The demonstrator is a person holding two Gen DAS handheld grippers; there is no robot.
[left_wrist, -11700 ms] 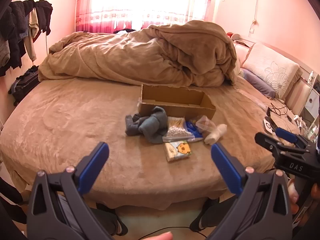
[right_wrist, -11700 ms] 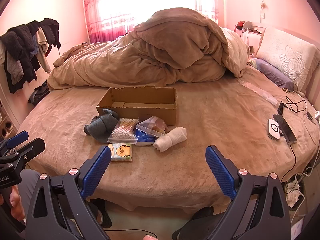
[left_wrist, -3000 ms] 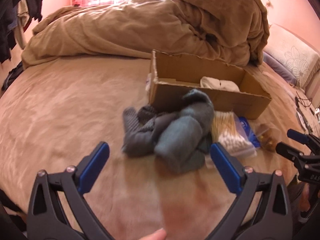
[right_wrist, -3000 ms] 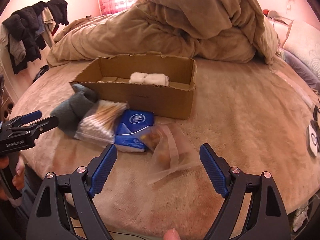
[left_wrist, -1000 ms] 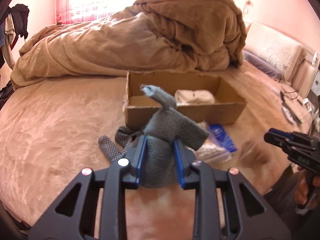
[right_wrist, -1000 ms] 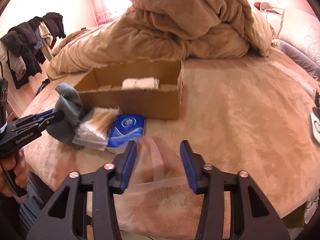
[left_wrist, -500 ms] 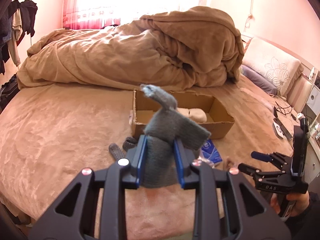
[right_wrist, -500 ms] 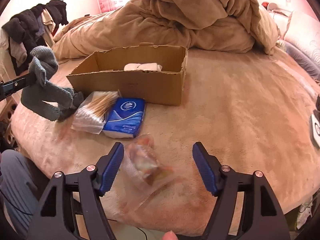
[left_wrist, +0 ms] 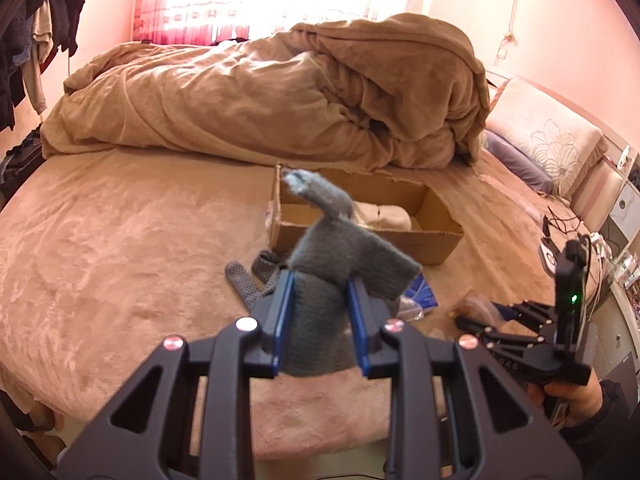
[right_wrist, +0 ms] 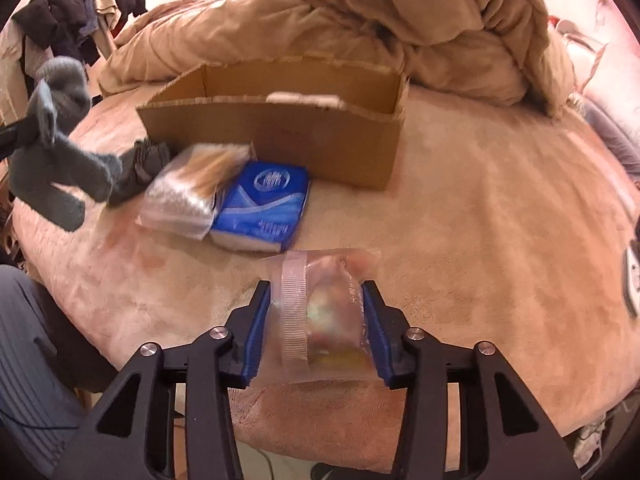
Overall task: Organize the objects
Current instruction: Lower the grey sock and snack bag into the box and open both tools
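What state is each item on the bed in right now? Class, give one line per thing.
Left gripper: shut on the grey sock.
Grey sock: lifted, dangling.
Right gripper: jaws just closing, shut on the clear bag.
Clear bag: pinched between the pads.
Cardboard box: open-topped, white roll inside.
Cotton swab pack: lying on the bed.
Blue tissue pack: lying flat beside it.

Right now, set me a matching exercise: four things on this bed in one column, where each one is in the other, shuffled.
Things:
1. grey sock
2. clear bag
3. white roll
4. blue tissue pack

Places:
A. inside the cardboard box
B. between the left tongs
C. lying on the bed cover beside the cotton swabs
D. between the right tongs

Pairs: 1-B, 2-D, 3-A, 4-C
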